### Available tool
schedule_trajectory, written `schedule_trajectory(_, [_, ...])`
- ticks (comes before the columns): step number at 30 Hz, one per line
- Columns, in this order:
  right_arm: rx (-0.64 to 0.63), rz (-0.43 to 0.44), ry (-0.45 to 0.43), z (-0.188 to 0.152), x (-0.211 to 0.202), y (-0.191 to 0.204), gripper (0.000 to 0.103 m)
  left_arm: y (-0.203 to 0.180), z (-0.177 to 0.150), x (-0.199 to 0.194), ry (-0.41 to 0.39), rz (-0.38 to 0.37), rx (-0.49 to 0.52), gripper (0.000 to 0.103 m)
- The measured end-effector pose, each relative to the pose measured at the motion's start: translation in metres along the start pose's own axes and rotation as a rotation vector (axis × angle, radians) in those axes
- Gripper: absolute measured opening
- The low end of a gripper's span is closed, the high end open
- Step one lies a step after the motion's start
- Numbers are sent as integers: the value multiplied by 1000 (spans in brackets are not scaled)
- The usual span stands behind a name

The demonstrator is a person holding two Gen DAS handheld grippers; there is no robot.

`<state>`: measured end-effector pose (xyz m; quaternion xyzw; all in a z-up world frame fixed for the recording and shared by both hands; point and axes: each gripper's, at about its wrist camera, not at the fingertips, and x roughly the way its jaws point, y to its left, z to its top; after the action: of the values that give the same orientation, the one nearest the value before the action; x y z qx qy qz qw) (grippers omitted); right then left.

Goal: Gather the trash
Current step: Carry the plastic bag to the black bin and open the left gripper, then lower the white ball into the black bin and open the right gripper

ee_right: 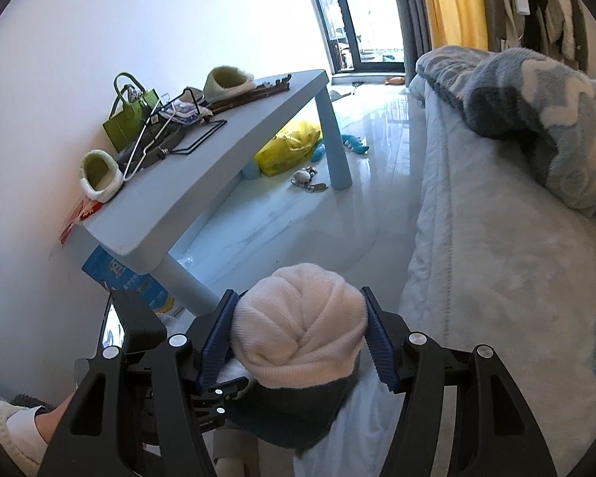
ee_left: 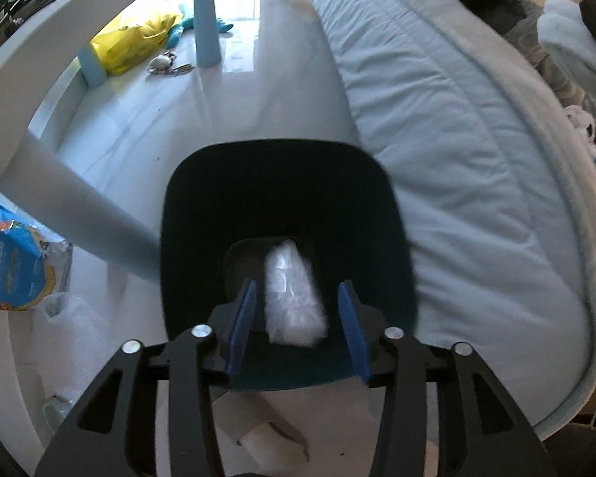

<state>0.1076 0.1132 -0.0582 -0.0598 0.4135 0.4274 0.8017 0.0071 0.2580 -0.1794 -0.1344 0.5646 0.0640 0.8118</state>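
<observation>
The left gripper [ee_left: 296, 310], jaws apart, hovered over a dark plastic bin [ee_left: 286, 218] holding crumpled clear wrap [ee_left: 294, 298], while the right gripper [ee_right: 298, 332], clamped on a cream knitted bundle [ee_right: 300, 322], needed centring above that bin.

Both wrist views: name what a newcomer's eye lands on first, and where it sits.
In the right wrist view, a cream ribbed bundle fills the space between the right gripper's blue jaws. In the left wrist view, a dark bin sits beyond the open left gripper, a clear crumpled wrapper inside it. Behind, a yellow bag lies under the pale blue table.
</observation>
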Motion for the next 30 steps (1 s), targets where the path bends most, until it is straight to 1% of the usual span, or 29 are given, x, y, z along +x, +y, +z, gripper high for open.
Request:
schedule_trajectory(3, [-1, 1, 23, -2, 10, 3, 62, 11, -3, 1, 4, 9, -12, 56])
schedule_trajectory(5, [-5, -3, 37, -3, 17, 5, 62, 16, -5, 0, 3, -1, -20, 60])
schedule_trajectory(6, [-5, -5, 43, -4, 21, 5, 62, 18, -5, -2, 0, -9, -18, 65])
schedule_trajectory(7, [-6, -9, 50, -5, 24, 6, 62, 20, -7, -5, -10, -14, -11, 66])
schedule_trajectory(12, [-3, -31, 92, -10, 47, 6, 62, 24, -3, -22, -72, -39, -17, 66])
schedule_trajectory(17, [-3, -43, 136, -18, 72, 8, 62, 27, 2, -55, -169, -55, -32, 66])
schedule_trajectory(21, [-4, -51, 173, -24, 88, 12, 62, 30, 4, -80, -226, -91, -51, 64])
schedule_trajectory(24, [-10, -56, 202, -29, 101, 17, 62, 33, 6, -97, -279, -63, -49, 62])
schedule_trajectory(27, [-16, -62, 226, -35, 114, 20, 62, 38, 8, -110, -314, -80, -74, 59])
schedule_trajectory(28, [-17, -62, 233, -37, 118, 20, 62, 39, 9, -115, -324, -89, -81, 55])
schedule_trajectory(30, [-19, -67, 250, -41, 127, 21, 62, 38, 10, -122, -342, -93, -80, 52])
